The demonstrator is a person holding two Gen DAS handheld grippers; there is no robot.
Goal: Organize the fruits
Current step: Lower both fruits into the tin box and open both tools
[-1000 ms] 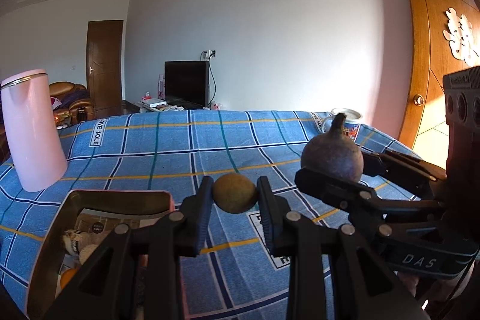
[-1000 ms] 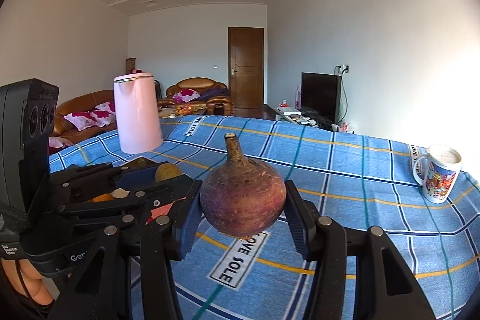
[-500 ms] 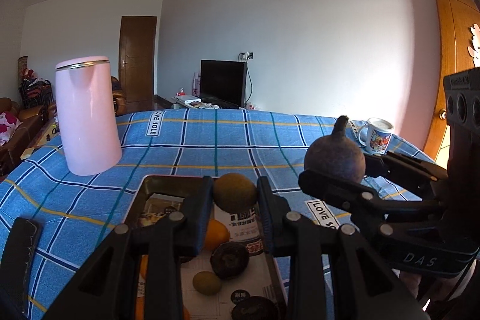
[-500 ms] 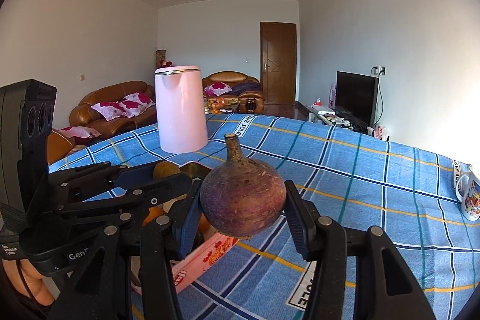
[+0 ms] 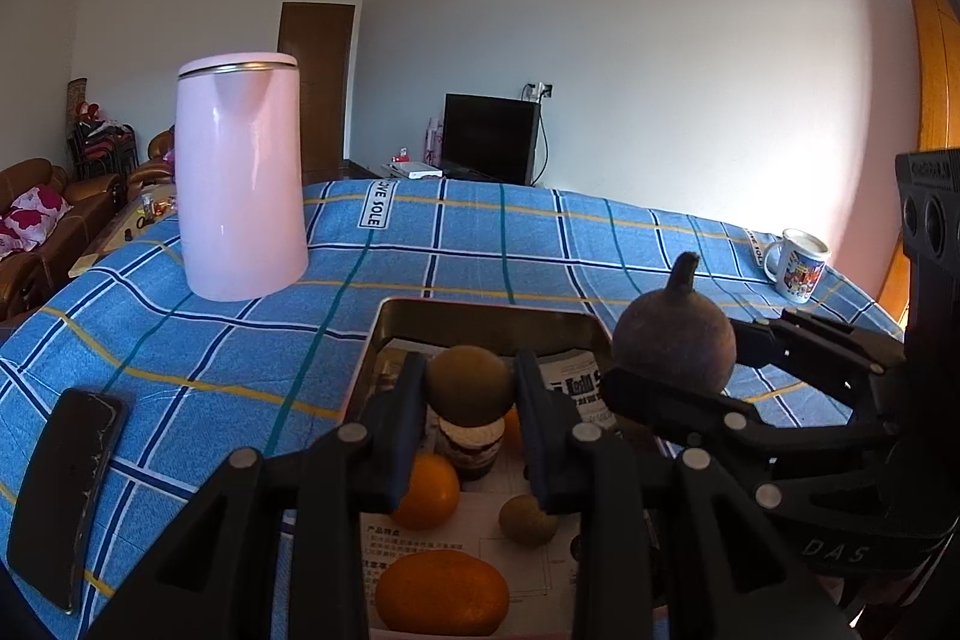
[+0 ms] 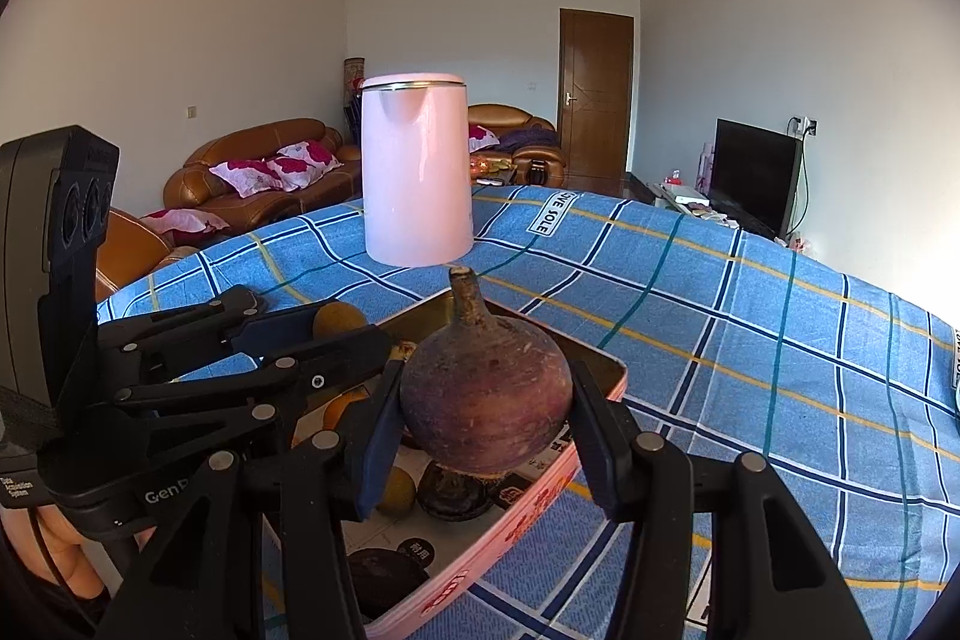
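Observation:
My left gripper [image 5: 469, 388] is shut on a small round brown-green fruit [image 5: 469, 383], held above a shallow metal tray [image 5: 480, 311] with pink sides. To its right my right gripper [image 6: 485, 403] is shut on a larger purple-brown round fruit with a stem [image 6: 485, 400], also over the tray [image 6: 606, 370]. In the tray lie oranges [image 5: 427, 490], a small green-brown fruit [image 5: 528, 519] and dark fruits [image 6: 451, 493] on printed paper. In the right wrist view the left gripper [image 6: 327, 325] shows at the left with its fruit [image 6: 337, 321].
A tall pink kettle [image 5: 240, 178] stands on the blue checked tablecloth [image 5: 540, 244] behind the tray. A dark phone [image 5: 63, 493] lies at the left near the table edge. A printed mug [image 5: 798, 265] sits at the far right. Sofas, a door and a television are beyond the table.
Both grippers have swung left with their fruits, from over bare cloth to over the tray. The kettle has come toward the middle of both views and the phone has come into view.

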